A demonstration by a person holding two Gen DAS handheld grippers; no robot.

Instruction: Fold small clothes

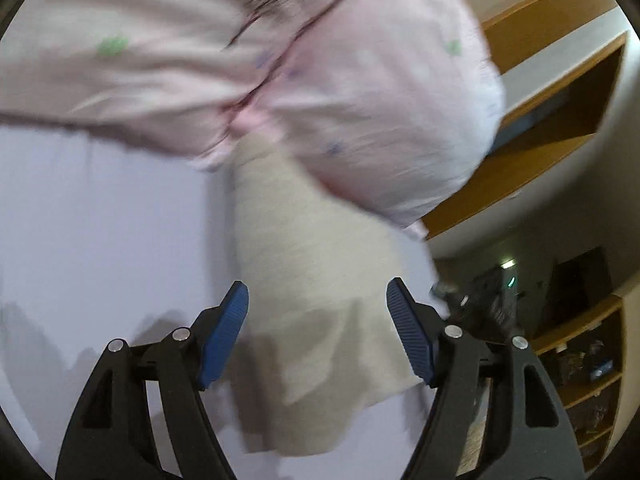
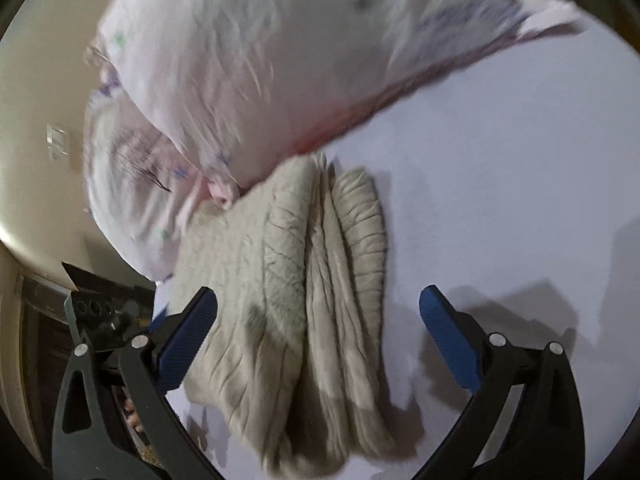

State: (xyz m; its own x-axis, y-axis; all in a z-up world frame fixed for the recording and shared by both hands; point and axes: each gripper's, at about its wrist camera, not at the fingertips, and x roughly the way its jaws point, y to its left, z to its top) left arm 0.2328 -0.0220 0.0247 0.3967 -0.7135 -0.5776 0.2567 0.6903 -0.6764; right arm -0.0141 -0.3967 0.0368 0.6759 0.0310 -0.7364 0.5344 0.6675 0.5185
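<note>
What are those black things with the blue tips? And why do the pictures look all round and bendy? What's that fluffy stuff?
Those are tongs that a person holds, one in each hand. A little camera with a very wide lens sits on each, which bends the picture round. One picture looks along the left tongs, the other along the right tongs. Both are wide open and hold nothing. On the pale table lies a beige knitted garment, folded in layers. Beyond it lies a pink garment with small coloured marks, covering the beige one's far end. It is blurry, so I can't tell what kind of clothes it is.
</note>
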